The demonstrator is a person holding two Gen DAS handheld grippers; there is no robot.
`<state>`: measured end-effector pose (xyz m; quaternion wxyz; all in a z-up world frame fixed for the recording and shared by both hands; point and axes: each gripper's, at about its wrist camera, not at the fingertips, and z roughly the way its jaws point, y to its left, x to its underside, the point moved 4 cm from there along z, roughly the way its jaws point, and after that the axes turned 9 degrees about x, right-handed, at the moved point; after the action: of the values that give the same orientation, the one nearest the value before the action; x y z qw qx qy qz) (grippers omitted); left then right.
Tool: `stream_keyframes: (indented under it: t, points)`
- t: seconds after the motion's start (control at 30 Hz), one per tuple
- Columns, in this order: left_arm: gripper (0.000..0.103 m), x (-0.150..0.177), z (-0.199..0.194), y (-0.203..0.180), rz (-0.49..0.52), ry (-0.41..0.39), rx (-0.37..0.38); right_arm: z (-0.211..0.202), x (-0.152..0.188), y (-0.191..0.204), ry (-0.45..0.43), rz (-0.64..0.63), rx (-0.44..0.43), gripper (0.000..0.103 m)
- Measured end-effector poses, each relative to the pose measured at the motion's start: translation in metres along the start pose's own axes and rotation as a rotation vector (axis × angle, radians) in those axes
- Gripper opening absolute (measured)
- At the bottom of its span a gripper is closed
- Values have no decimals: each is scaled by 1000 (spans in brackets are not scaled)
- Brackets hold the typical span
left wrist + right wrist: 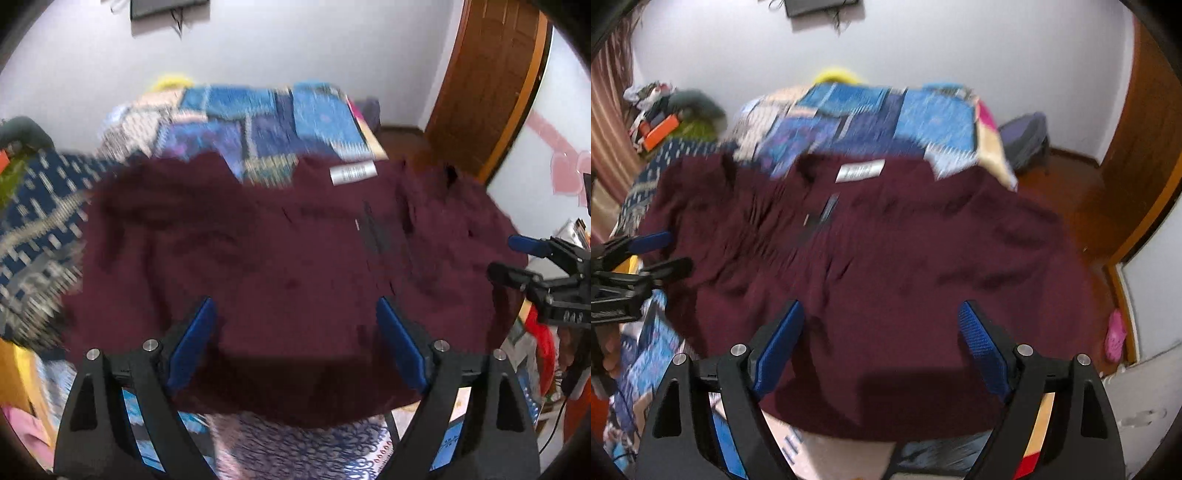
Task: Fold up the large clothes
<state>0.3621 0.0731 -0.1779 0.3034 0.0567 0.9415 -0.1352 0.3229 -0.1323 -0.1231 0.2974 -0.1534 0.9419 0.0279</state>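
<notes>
A large maroon garment (288, 266) lies spread flat on the bed, with a white label (352, 172) near its far edge; it also shows in the right wrist view (886, 266), label (860, 170) included. My left gripper (295, 332) is open and empty above the garment's near edge. My right gripper (881, 332) is open and empty above the near edge too. Each gripper shows in the other's view: the right gripper (517, 258) at the garment's right side, the left gripper (661, 251) at its left side. Both views are motion-blurred.
The bed has a blue patchwork cover (266, 122). A wooden door (491, 92) stands at the right, with wooden floor (1071, 192) beside the bed. A grey bag (1027, 138) sits on the floor by the wall. A clutter pile (661, 114) lies at the left.
</notes>
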Motion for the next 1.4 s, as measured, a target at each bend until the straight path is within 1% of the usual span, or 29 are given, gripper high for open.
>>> stream_keyframes:
  t: [0.1, 0.17, 0.23, 0.37, 0.47, 0.53, 0.63, 0.73, 0.8, 0.87, 0.93, 1.03, 1.07, 1.1, 1.17, 1.27, 1.33, 1.4]
  points:
    - [88, 18, 23, 0, -43, 50, 14, 11, 17, 5, 41, -11, 0, 83]
    - [88, 27, 32, 0, -48, 59, -9, 16, 26, 5, 60, -14, 6, 84]
    - [88, 33, 36, -3, -23, 62, -44, 19, 32, 4, 73, -2, 11, 87]
    - [88, 43, 24, -11, 32, 50, -76, 18, 38, 0, 75, 16, 18, 89]
    - [88, 49, 8, -6, 18, 39, -68, 17, 40, 0, 81, 22, 34, 89]
    - [88, 51, -5, 1, -11, 21, -79, 14, 39, 1, 79, 20, 52, 89]
    - [88, 53, -28, 20, -75, -45, -95, 6, 36, 3, 58, 7, 82, 89]
    - [88, 56, -48, 46, -174, -104, -122, -6, 30, 6, 14, -14, 104, 89]
    - [88, 61, -58, 68, -252, -142, -167, -14, 25, 8, -17, -22, 104, 89]
    - [88, 66, -59, 87, -325, -147, -198, -21, 21, 10, -46, -21, 99, 89]
    - [88, 74, -56, 104, -409, -142, -176, -25, 16, 12, -65, -16, 96, 89]
    - [88, 81, -44, 123, -568, -137, -43, -23, 14, 13, -70, -7, 93, 89]
    - [88, 82, -36, 128, -632, -137, 31, -21, 15, 14, -64, -5, 93, 89]
    - [88, 83, -31, 130, -666, -137, 69, -18, 16, 14, -53, 1, 93, 89]
    - [88, 81, -16, 134, -704, -135, 116, -12, 18, 14, -27, 18, 84, 89]
    - [88, 80, 7, 144, -753, -121, 148, -7, 24, 12, -1, 28, 71, 89]
    - [88, 78, 21, 153, -781, -109, 131, -5, 26, 11, 6, 26, 78, 89]
    - [88, 73, 30, 157, -788, -121, 131, -4, 26, 9, 15, 25, 88, 89]
